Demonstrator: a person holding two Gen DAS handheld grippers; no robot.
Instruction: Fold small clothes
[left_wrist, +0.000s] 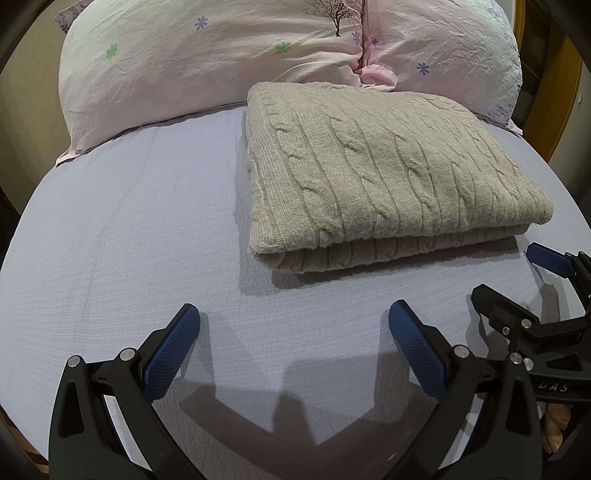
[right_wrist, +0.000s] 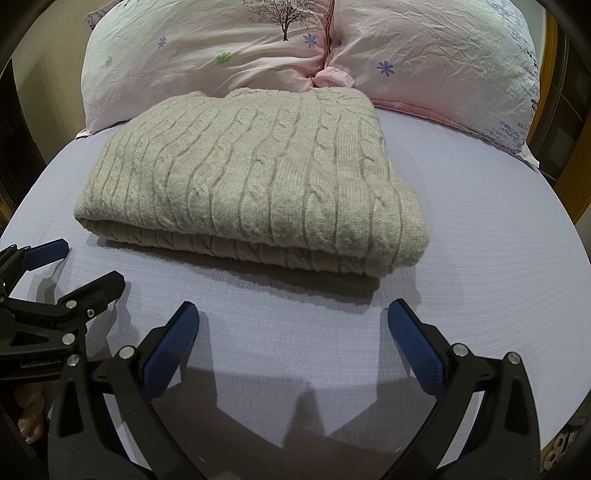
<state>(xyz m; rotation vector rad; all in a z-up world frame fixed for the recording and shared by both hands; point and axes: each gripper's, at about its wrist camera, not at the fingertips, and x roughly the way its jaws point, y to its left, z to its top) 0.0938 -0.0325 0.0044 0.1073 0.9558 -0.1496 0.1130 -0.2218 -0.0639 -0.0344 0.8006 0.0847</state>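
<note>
A beige cable-knit sweater (left_wrist: 376, 173) lies folded into a neat rectangle on the lilac bed sheet (left_wrist: 129, 229), its thick folded edge toward me. It also shows in the right wrist view (right_wrist: 258, 177). My left gripper (left_wrist: 293, 317) is open and empty, hovering over the sheet just short of the sweater's near left corner. My right gripper (right_wrist: 293, 317) is open and empty, just short of the sweater's near right part. Each gripper shows at the edge of the other's view: the right gripper (left_wrist: 506, 273) and the left gripper (right_wrist: 88, 262), both open.
Two pink floral pillows (left_wrist: 207, 59) (right_wrist: 443, 62) lie against the headboard behind the sweater. The lilac sheet (right_wrist: 480, 229) spreads to the left and right of the sweater. Wooden furniture (left_wrist: 546, 92) stands at the right edge.
</note>
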